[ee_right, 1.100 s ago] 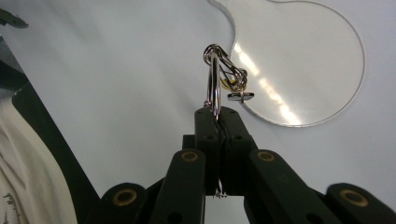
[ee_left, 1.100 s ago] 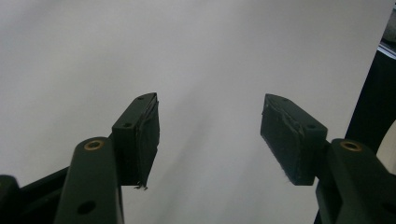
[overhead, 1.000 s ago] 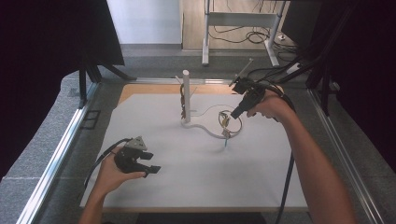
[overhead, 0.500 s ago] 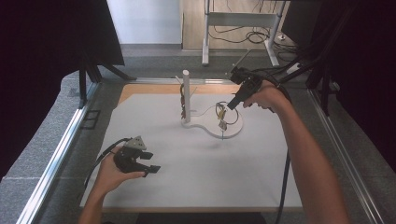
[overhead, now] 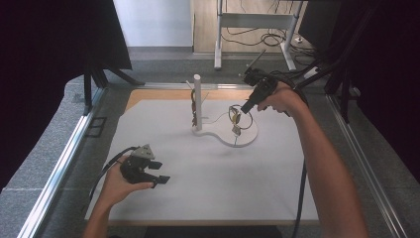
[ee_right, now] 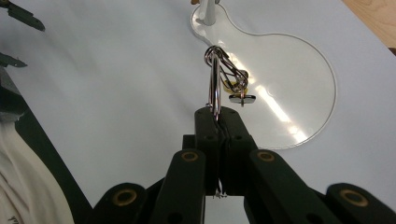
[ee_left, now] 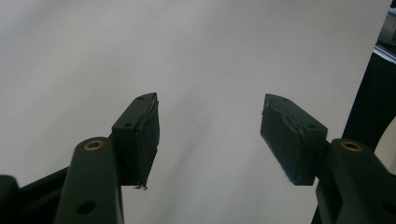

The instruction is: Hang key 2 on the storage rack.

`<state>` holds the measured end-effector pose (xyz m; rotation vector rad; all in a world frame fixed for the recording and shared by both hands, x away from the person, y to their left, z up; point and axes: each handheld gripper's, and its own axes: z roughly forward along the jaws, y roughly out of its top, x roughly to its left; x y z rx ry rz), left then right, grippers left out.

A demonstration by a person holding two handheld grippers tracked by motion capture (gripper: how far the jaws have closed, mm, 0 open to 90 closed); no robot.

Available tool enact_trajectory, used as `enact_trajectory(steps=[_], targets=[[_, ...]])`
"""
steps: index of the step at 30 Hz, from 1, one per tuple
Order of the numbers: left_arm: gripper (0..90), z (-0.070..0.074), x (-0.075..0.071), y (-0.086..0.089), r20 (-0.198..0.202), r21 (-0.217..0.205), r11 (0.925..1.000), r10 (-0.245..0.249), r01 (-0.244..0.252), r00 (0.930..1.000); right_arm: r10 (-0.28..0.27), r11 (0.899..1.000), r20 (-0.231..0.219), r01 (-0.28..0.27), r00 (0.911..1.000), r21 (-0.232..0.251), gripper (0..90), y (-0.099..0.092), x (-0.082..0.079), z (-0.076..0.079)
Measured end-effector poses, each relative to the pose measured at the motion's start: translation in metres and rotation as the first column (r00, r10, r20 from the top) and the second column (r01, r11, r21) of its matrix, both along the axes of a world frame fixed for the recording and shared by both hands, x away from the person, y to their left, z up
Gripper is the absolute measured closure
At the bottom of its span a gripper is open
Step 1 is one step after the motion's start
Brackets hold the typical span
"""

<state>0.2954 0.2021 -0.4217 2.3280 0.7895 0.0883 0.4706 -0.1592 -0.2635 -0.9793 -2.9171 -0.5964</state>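
Key ring (ee_right: 215,77) clamped in right tongs (ee_right: 218,114) above clear base (ee_right: 299,93); left tongs (ee_left: 210,135) agape, empty.

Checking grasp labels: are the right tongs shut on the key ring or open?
Shut on it: the right tongs pinch the key ring, lifted above the clear stand.
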Motion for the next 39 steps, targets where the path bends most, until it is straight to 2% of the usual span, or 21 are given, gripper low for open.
enact_trajectory(steps=[7, 9, 14, 28, 39], targets=[[38.2, 0.000, 0.000, 0.000, -0.001, -0.001, 1.0000, -0.001, 0.001, 1.0000, 0.002, 1.000, -0.003, -0.002, 1.0000, -0.003, 87.5, 0.001, 0.001, 0.001], [38.1, 0.000, 0.000, 0.000, -0.003, -0.006, 1.0000, 0.003, -0.003, 1.0000, 0.009, 1.000, 0.013, -0.009, 0.9999, -0.009, 87.5, 0.003, 0.001, 0.002], [38.2, 0.001, 0.001, 0.001, 0.001, -0.007, 1.0000, 0.004, -0.004, 1.0000, 0.012, 1.000, 0.018, -0.012, 0.9998, -0.007, 87.5, 0.006, 0.003, 0.005], [38.0, 0.001, 0.000, -0.001, -0.009, -0.010, 0.9999, -0.010, 0.010, 0.9999, 0.009, 1.000, 0.016, -0.009, 0.9998, -0.011, 87.5, 0.023, 0.021, 0.015], [38.0, 0.001, -0.001, 0.000, -0.011, -0.016, 0.9997, -0.016, 0.016, 0.9998, 0.008, 1.000, 0.022, -0.008, 0.9997, -0.008, 87.5, 0.033, 0.034, 0.016]])
